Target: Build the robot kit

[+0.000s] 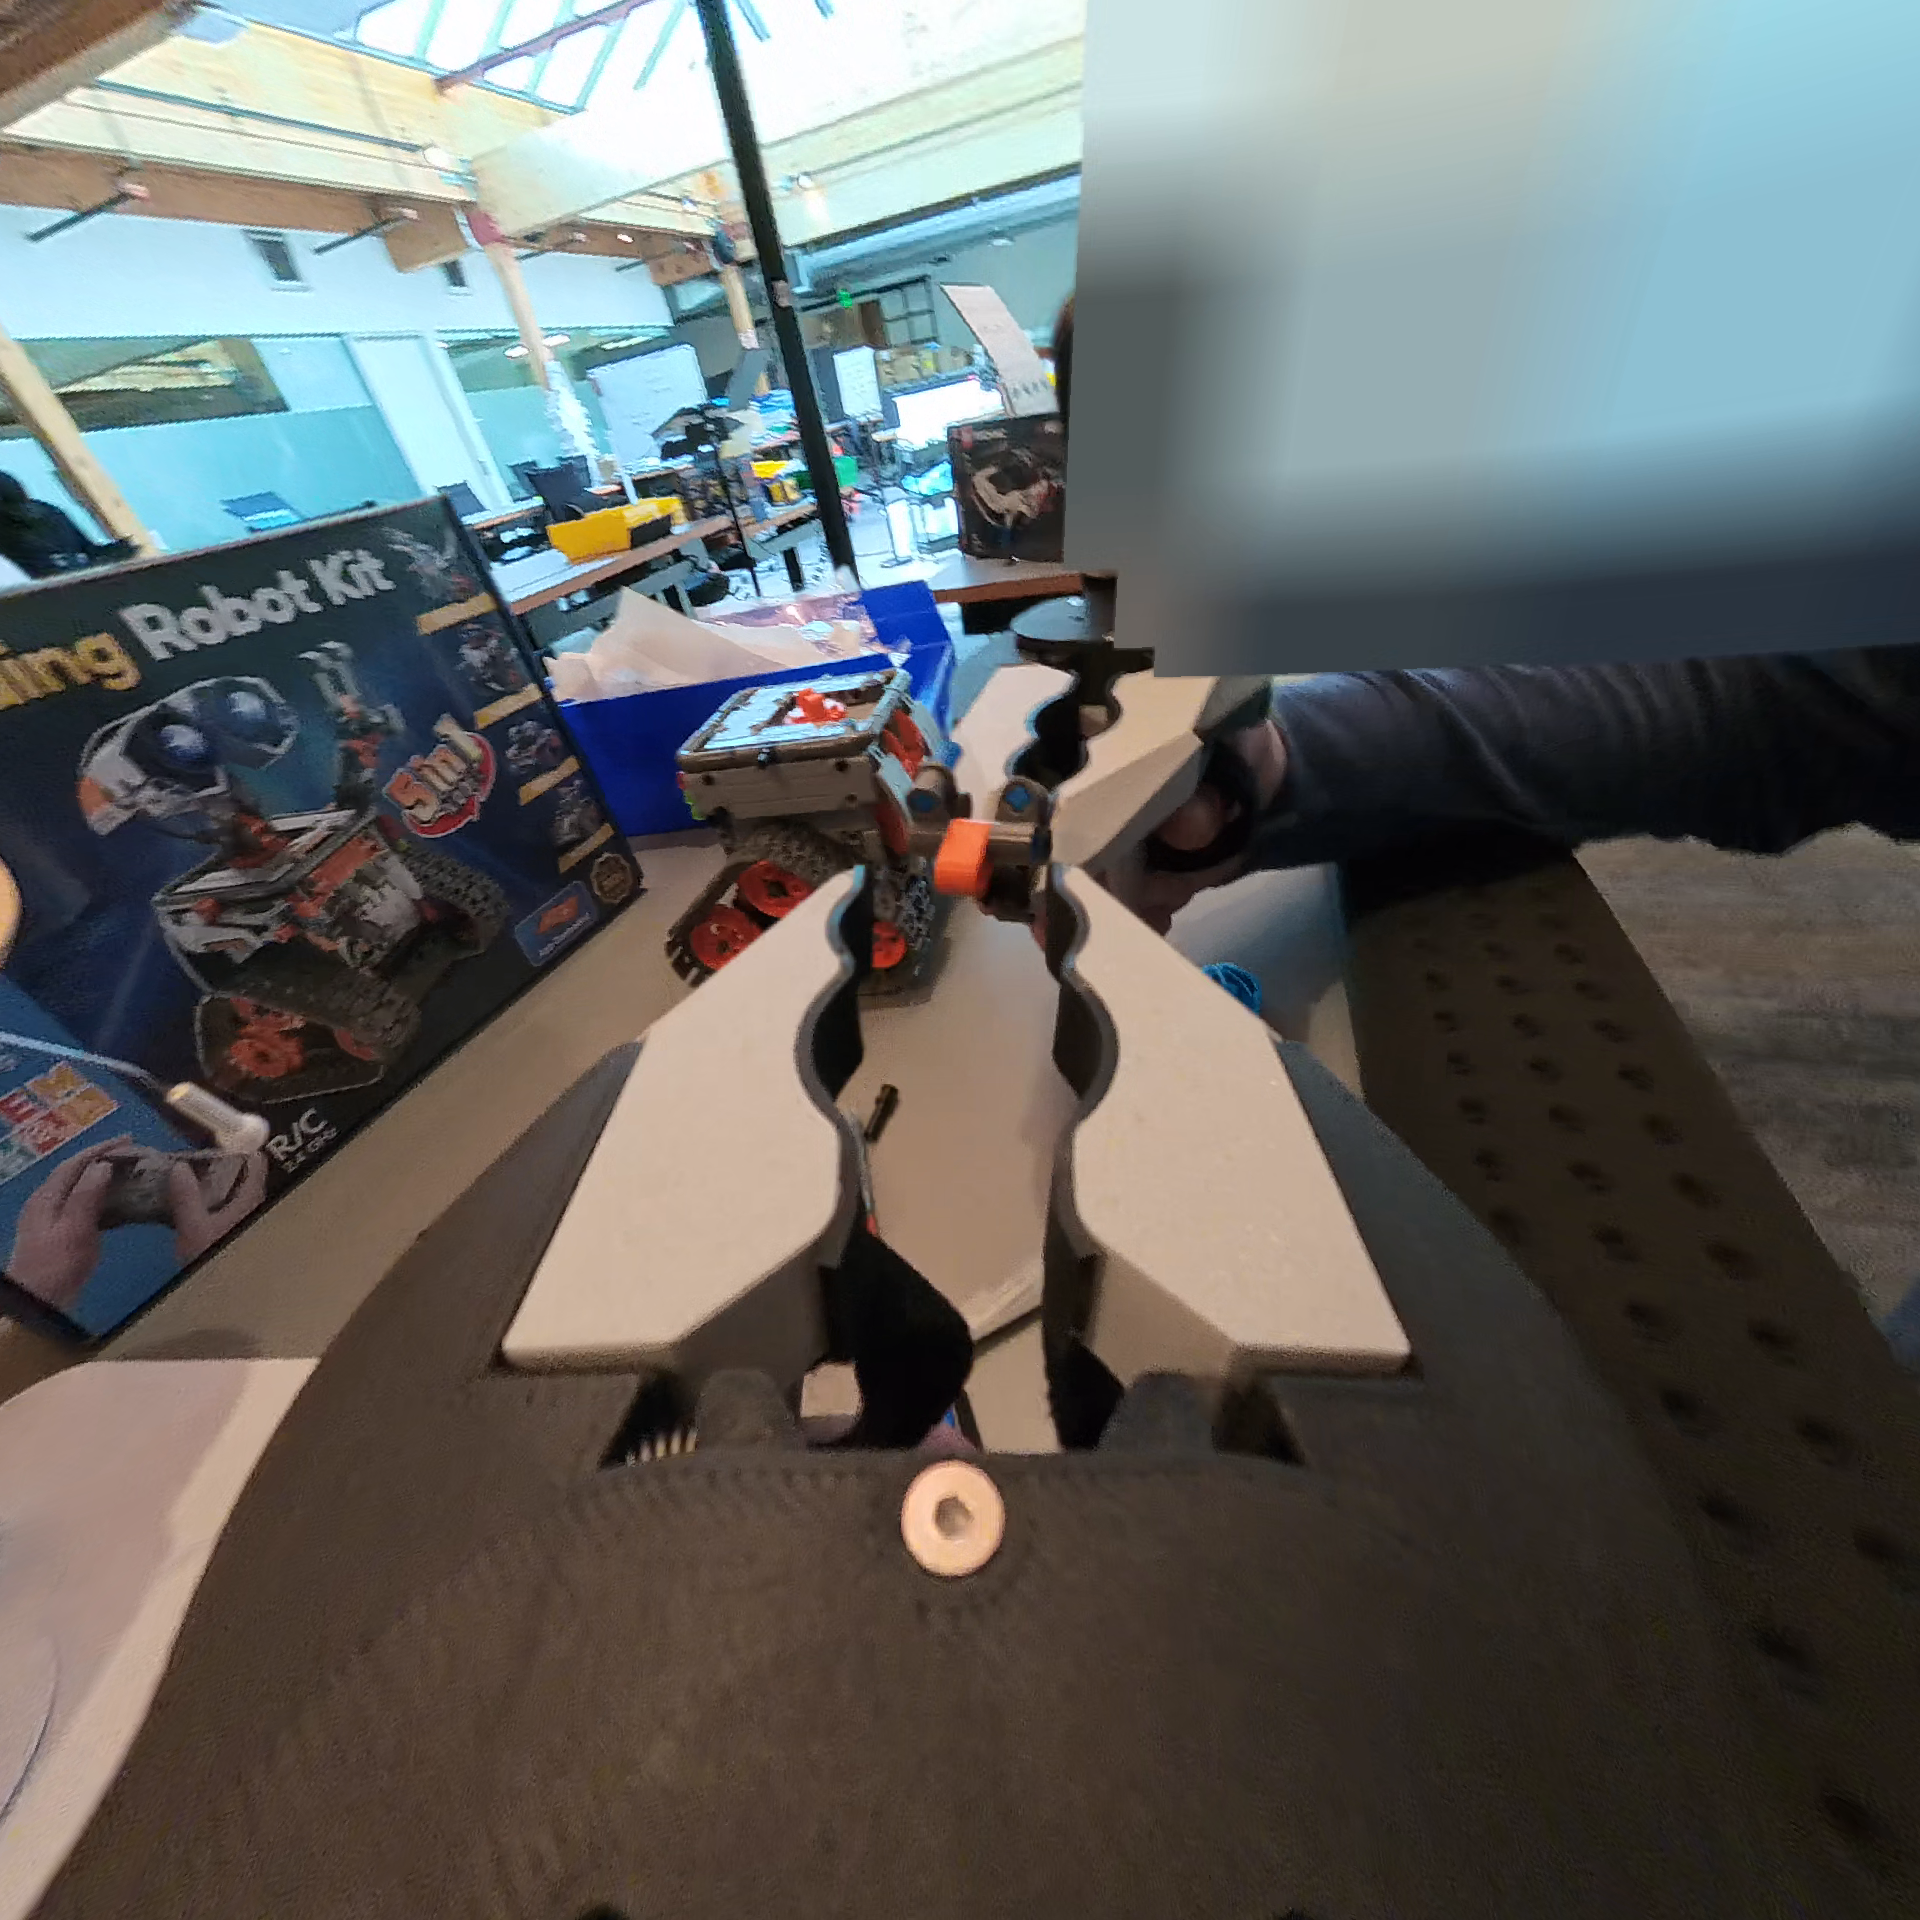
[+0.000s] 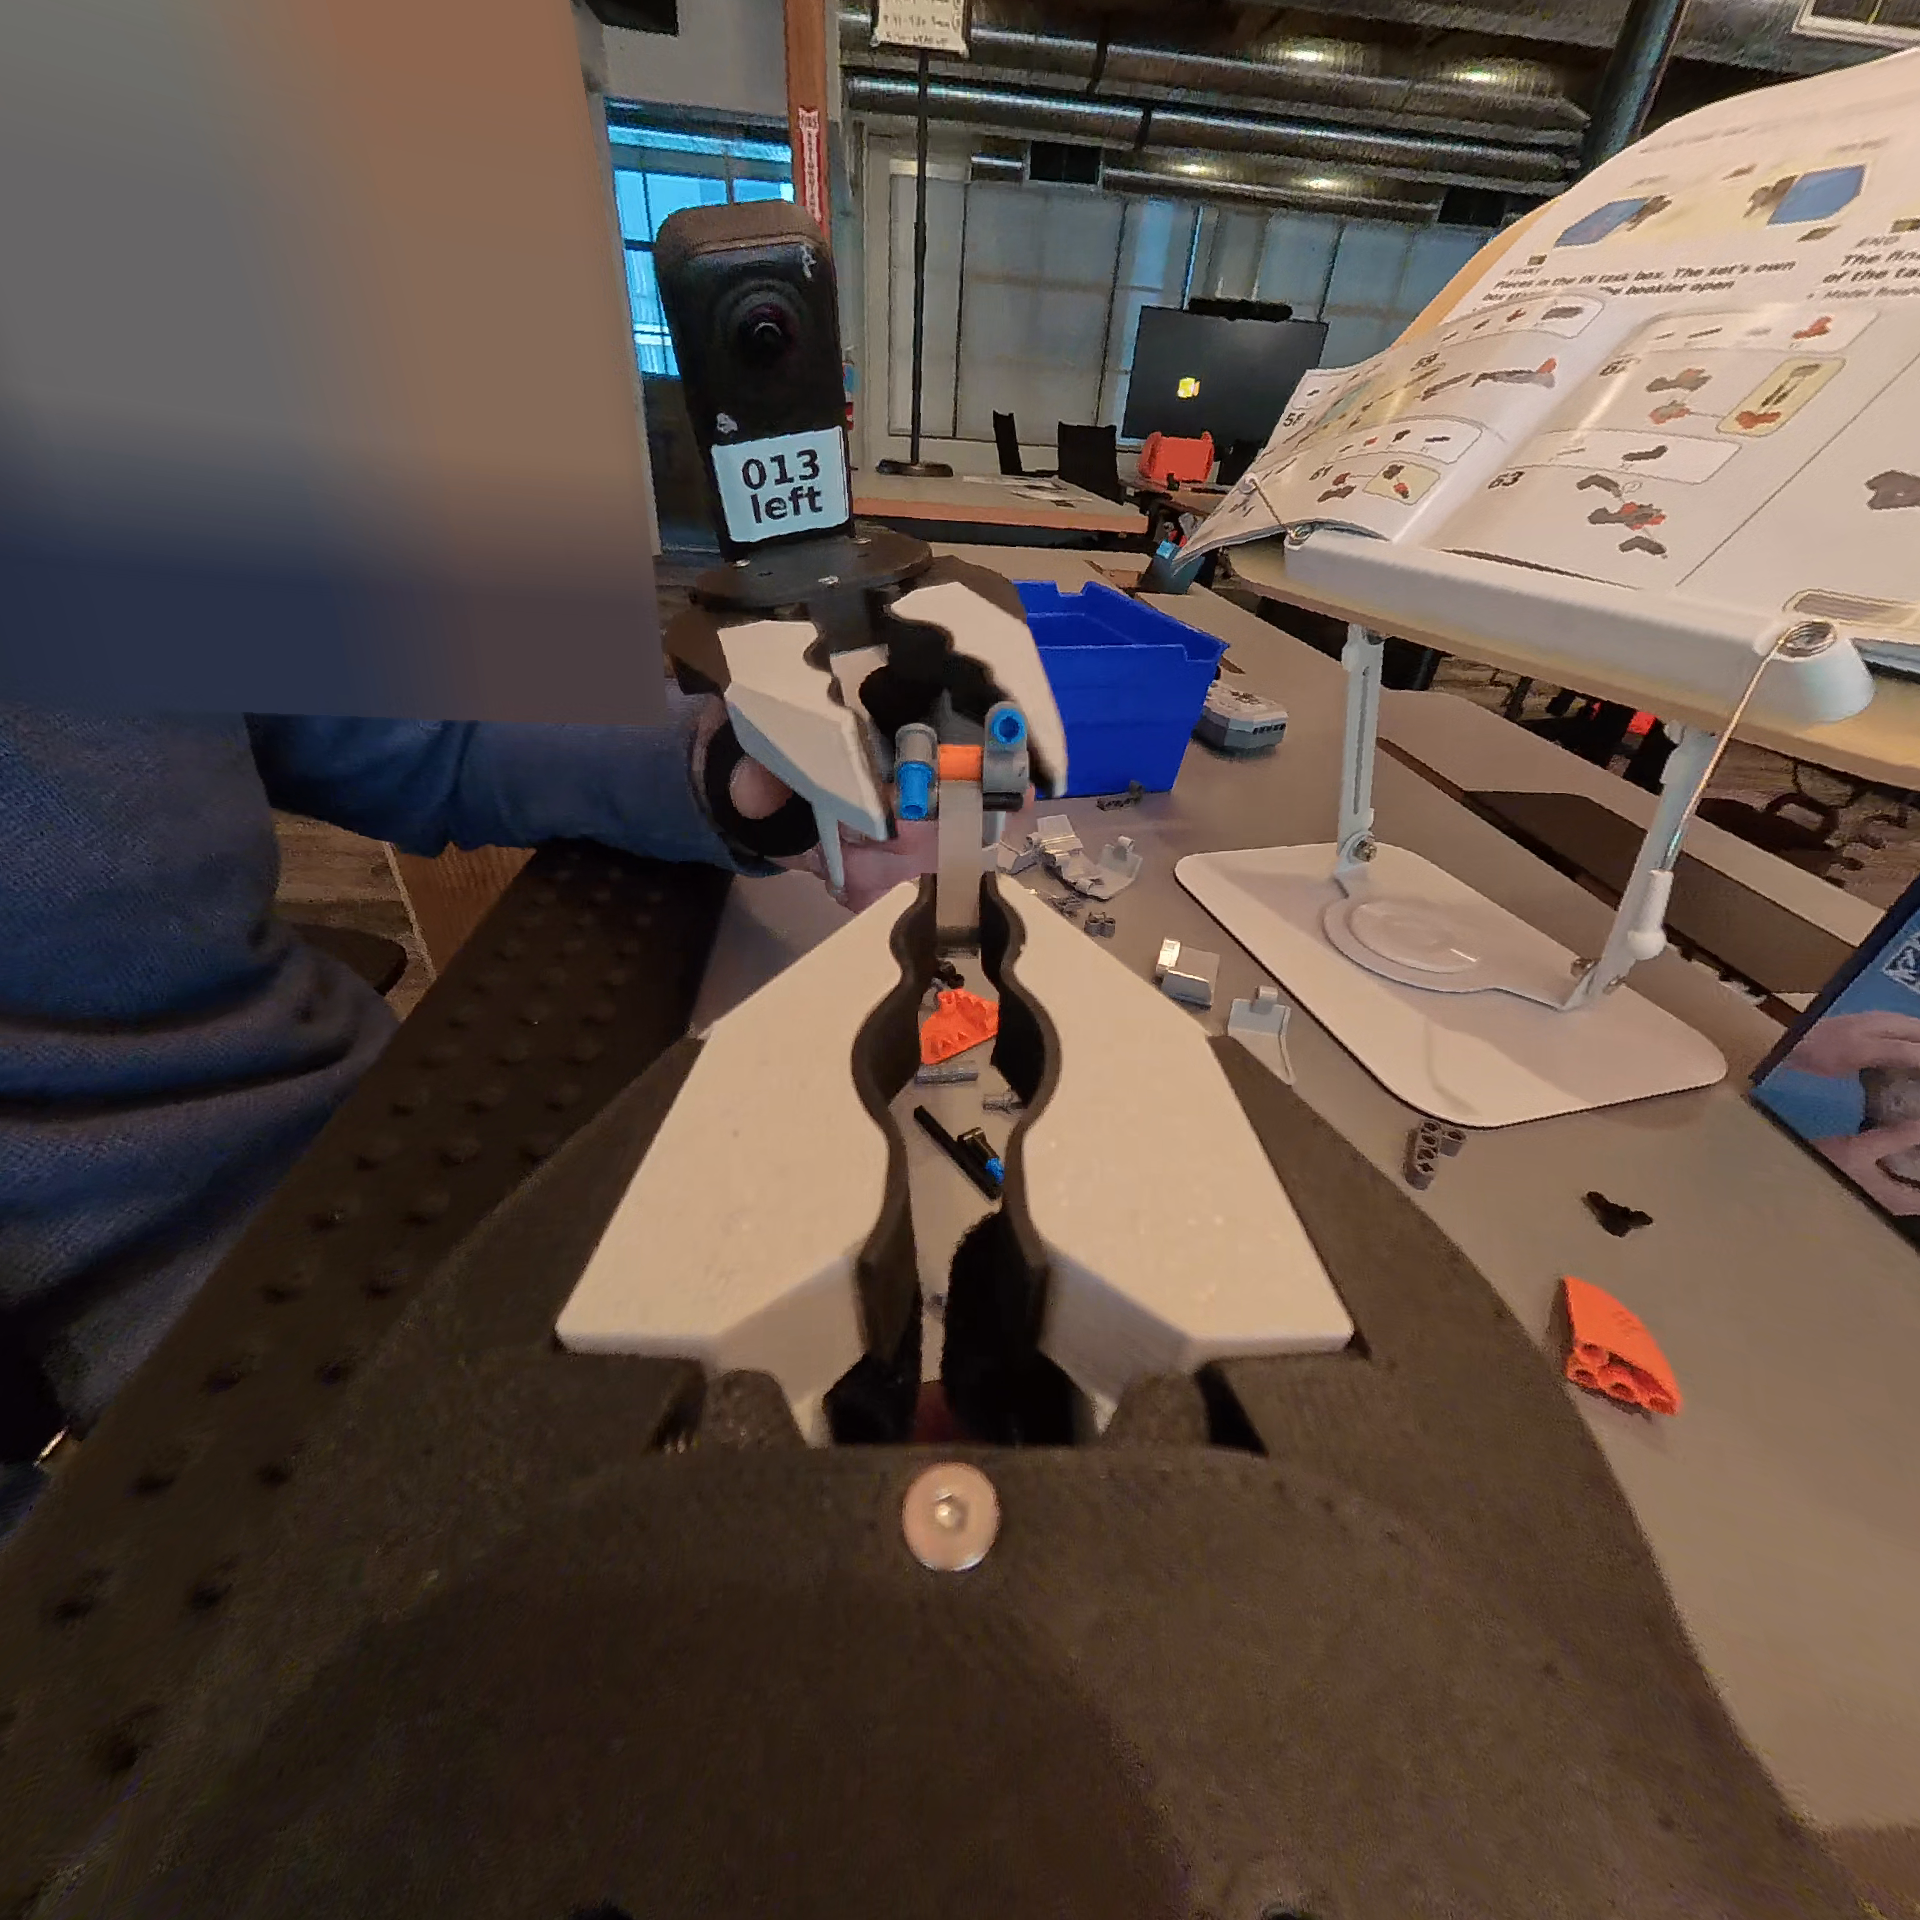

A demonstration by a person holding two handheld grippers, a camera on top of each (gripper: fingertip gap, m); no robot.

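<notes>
My right gripper (image 2: 958,894) is shut on the grey beam of a small brick assembly (image 2: 961,769) with an orange collar and blue pins, and holds it above the table. My left gripper (image 1: 956,894) is open, its fingertips on either side of the assembly (image 1: 982,847); the right fingertip looks close to or touching it. In the right wrist view the left gripper (image 2: 966,790) faces me, its fingers flanking the assembly's top. In the left wrist view the right gripper (image 1: 1049,821) comes in from the right. A tracked grey and orange robot model (image 1: 810,800) stands just behind.
A dark blue kit box (image 1: 291,831) stands at the left, with a blue bin (image 2: 1122,686) behind. An open booklet (image 2: 1610,416) rests on a white stand (image 2: 1455,987). Loose grey parts (image 2: 1081,862), orange pieces (image 2: 1616,1351) and a black axle (image 2: 956,1148) lie on the table. Left and right tips are no more than a few centimetres apart.
</notes>
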